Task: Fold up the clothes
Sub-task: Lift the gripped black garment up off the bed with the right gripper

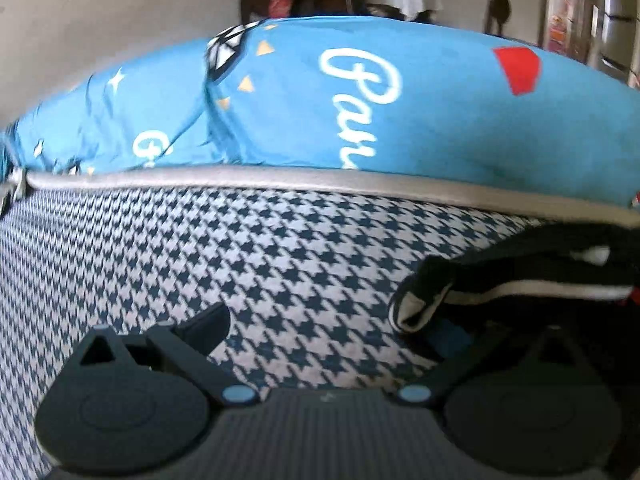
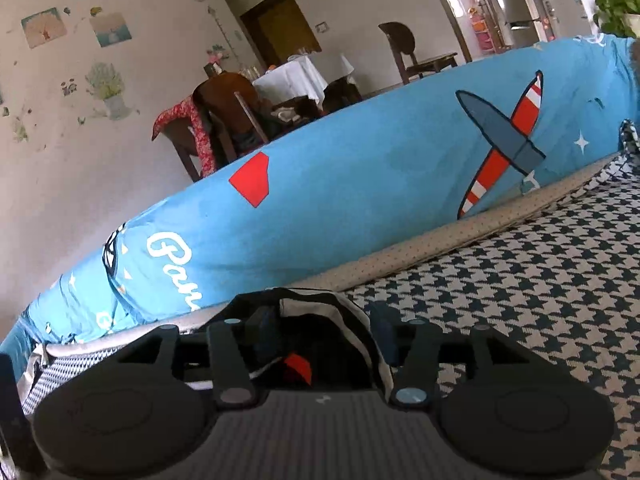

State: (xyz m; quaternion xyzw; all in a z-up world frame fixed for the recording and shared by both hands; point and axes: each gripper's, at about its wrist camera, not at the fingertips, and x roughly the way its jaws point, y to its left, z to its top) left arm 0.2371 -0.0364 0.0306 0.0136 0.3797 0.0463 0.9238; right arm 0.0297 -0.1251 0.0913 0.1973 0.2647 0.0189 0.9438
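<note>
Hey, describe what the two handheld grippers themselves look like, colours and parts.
The left gripper and the right gripper look alike: matte black plastic, a ribbed grey centre plate flanked by two round black discs, slim black linkage arms pinned with light blue pivot caps, and blue pads on the fingers. No cables, hands or sleeves are visible.

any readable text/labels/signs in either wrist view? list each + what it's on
"Pau" or "Par", white script, cut off by the mat edge: on the blue printed cover, seen again in the right wrist view.
"G", a lone white letter, rest hidden: same cover, lower left.
Wall pictures and fridge: any print too small to read.
Black and white garment: no text visible.
</note>
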